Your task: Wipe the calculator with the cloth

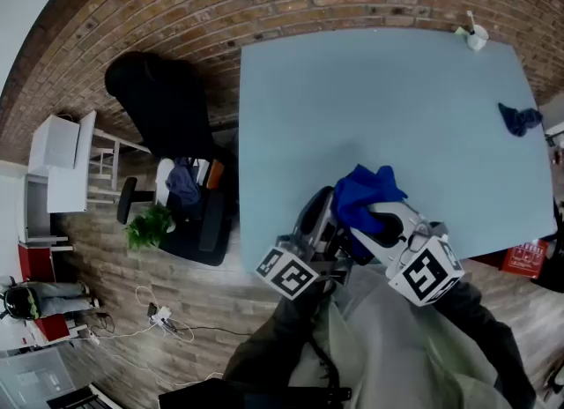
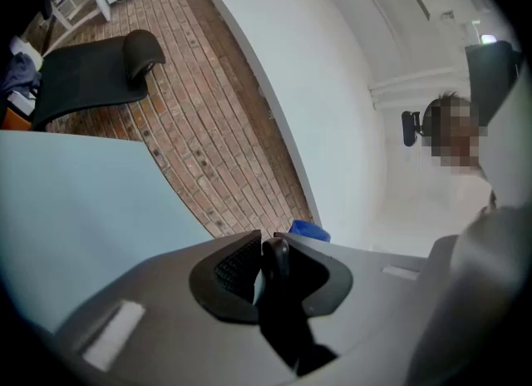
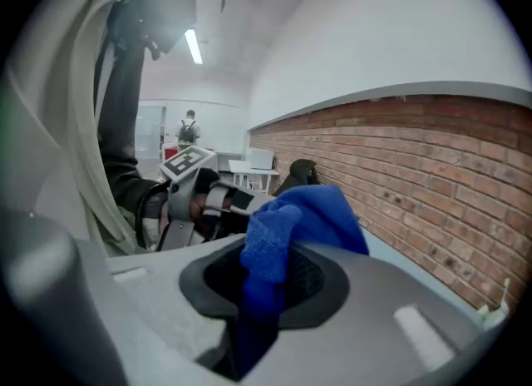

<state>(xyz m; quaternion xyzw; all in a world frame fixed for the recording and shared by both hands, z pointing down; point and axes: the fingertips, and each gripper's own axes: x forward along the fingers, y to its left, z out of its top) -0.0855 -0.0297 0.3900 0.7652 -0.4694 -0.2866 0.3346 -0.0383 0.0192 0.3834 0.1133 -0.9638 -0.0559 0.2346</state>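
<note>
My right gripper point(image 1: 359, 215) is shut on a bunched blue cloth point(image 1: 366, 191), which rises from between its jaws point(image 3: 283, 235) in the right gripper view. My left gripper point(image 1: 324, 224) sits close beside it at the table's near edge, shut on a thin dark slab seen edge-on point(image 2: 274, 272), which I take for the calculator point(image 1: 314, 211). A corner of the blue cloth point(image 2: 309, 230) shows just past the left jaws. From the right gripper view, the left gripper point(image 3: 199, 197) and its marker cube are to the left of the cloth.
The light blue table point(image 1: 370, 107) stands against a brick wall. A second blue cloth point(image 1: 520, 119) lies near its right edge, and a white cup point(image 1: 476, 37) stands at the far right corner. A black office chair point(image 1: 167, 116) stands left of the table.
</note>
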